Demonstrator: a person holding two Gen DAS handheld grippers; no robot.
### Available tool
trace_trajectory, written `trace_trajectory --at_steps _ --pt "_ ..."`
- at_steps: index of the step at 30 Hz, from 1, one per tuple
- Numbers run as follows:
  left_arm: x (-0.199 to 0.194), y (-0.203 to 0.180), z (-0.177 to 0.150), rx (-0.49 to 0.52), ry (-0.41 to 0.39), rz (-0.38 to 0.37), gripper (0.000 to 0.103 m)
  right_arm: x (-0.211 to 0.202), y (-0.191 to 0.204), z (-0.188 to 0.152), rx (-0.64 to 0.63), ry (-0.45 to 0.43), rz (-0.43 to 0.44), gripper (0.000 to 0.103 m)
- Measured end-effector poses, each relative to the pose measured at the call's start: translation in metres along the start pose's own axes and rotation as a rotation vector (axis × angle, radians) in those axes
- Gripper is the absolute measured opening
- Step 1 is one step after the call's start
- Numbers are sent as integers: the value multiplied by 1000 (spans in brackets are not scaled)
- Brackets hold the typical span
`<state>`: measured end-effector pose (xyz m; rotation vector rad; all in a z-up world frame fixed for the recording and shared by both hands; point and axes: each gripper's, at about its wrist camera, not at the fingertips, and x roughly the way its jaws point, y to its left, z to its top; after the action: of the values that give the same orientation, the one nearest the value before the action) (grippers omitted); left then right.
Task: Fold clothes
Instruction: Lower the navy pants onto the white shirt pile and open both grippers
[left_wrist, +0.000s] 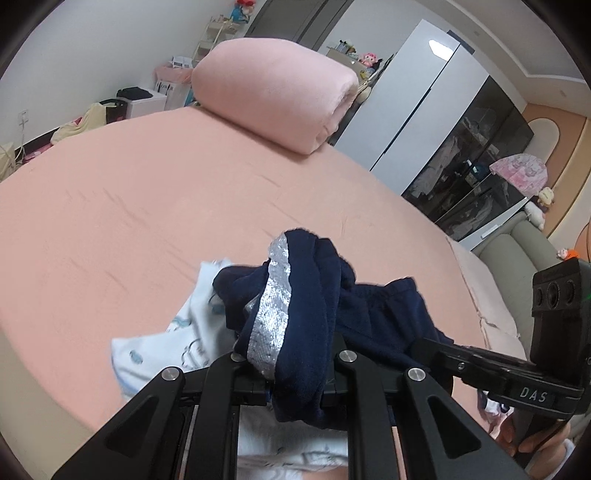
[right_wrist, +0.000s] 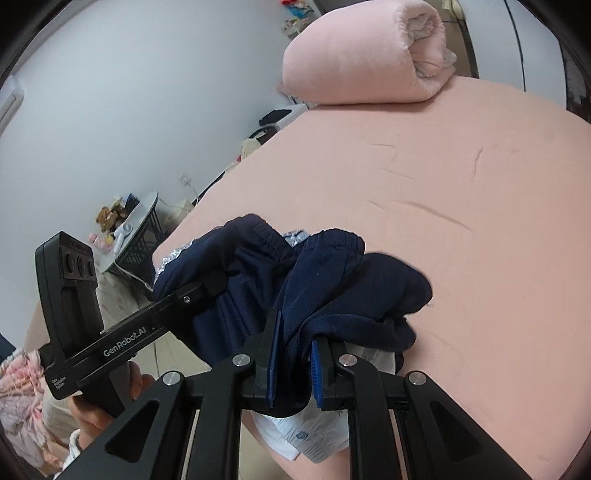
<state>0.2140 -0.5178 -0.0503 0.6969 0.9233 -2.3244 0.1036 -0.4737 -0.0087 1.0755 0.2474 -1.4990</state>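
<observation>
Navy garment (left_wrist: 306, 317), bunched, clamped between the narrowed jaws of both the left gripper (left_wrist: 295, 391) and the right gripper (right_wrist: 293, 369), its silver stripe (left_wrist: 271, 310) running forward from the left jaws, above the pink bed (left_wrist: 147, 206).

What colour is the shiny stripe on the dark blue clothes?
Silver, glittery, running down the navy garment. The stripe shows best in the left wrist view.
</observation>
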Motion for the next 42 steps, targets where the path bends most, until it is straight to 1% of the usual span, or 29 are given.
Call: trace_trajectory --at_steps 5,10,13,16,17,18,19,20,21,23,25,26,27,28,29,31,35,38,42 --pt "3 9 -12 -13 18 11 13 8 -7 -10 10 31 -7 14" --pt "7 23 -19 -70 34 5 15 12 -21 -18 32 54 -18 14" --pt "9 37 -22 -164 59 -32 18 12 -32 -22 60 64 -25 14" --pt "8 55 -23 -281 69 -60 24 10 -41 -26 66 61 -56 14" --pt "6 61 -24 -318 69 -58 29 9 -45 -26 72 60 -62 14" --pt "4 66 -25 -356 69 -55 40 8 -50 -27 85 61 -61 14" --pt "3 69 -26 -380 76 -31 48 7 -56 -28 107 63 -57 14" --pt "0 71 -26 -398 74 -15 62 6 -59 -29 122 64 -51 14" --pt "-3 73 -26 -416 72 0 69 5 -63 -31 138 65 -44 14" --pt "-8 74 -27 -443 60 -35 73 4 -69 -33 157 68 -35 14" --pt "-14 77 -28 -477 52 -79 77 3 -69 -36 164 67 -20 17" --pt "-17 77 -28 -481 52 -78 79 2 -70 -37 167 67 -10 29" --pt "-20 77 -29 -486 52 -78 80 1 -70 -38 173 66 5 50" --pt "-23 76 -29 -475 50 -63 80 0 -70 -39 178 62 14 61" --pt "-26 74 -30 -451 47 -39 81 -2 -70 -39 182 58 22 75" --pt "-32 69 -30 -402 43 8 81 -8 -71 -42 184 47 30 77" --pt "-40 55 -37 -304 50 73 82 -16 -66 -44 183 53 38 77" --pt "-50 49 -44 -261 41 121 82 -24 -59 -47 179 53 56 77" --pt "-61 34 -53 -196 55 179 84 -36 -46 -52 136 56 55 77"
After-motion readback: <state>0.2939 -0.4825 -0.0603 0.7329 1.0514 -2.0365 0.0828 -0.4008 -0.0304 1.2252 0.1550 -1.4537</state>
